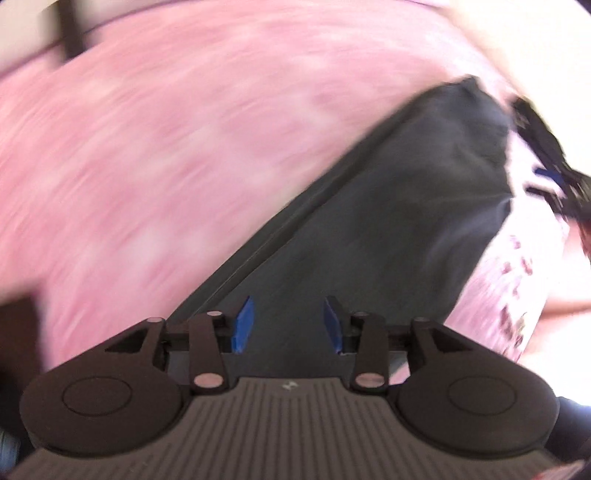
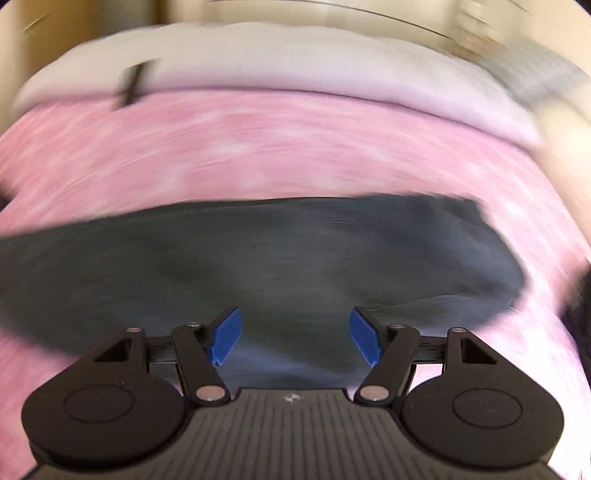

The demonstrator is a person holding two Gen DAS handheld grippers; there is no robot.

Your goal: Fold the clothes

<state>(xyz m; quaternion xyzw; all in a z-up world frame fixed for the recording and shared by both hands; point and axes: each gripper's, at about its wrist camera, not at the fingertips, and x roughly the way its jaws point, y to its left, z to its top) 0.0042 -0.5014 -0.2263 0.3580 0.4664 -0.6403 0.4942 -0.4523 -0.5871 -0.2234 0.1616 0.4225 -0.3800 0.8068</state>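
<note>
A dark grey garment [image 1: 399, 206] lies flat on a pink patterned bedspread [image 1: 166, 147]. My left gripper [image 1: 289, 317] hangs over the garment's near part, its blue pads apart and nothing between them. In the right wrist view the same grey garment [image 2: 258, 258] spreads wide across the pink bedspread [image 2: 258, 147]. My right gripper [image 2: 295, 332] is above it, its blue pads wide apart and empty. Both views are smeared by motion. The other gripper [image 1: 550, 173] shows blurred at the right edge of the left wrist view.
A pale pillow or folded cover [image 2: 295, 74] lies along the far side of the bed. A dark strap-like shape [image 2: 131, 86] rests on it. A dark upright post [image 1: 70, 33] stands beyond the bed at the upper left.
</note>
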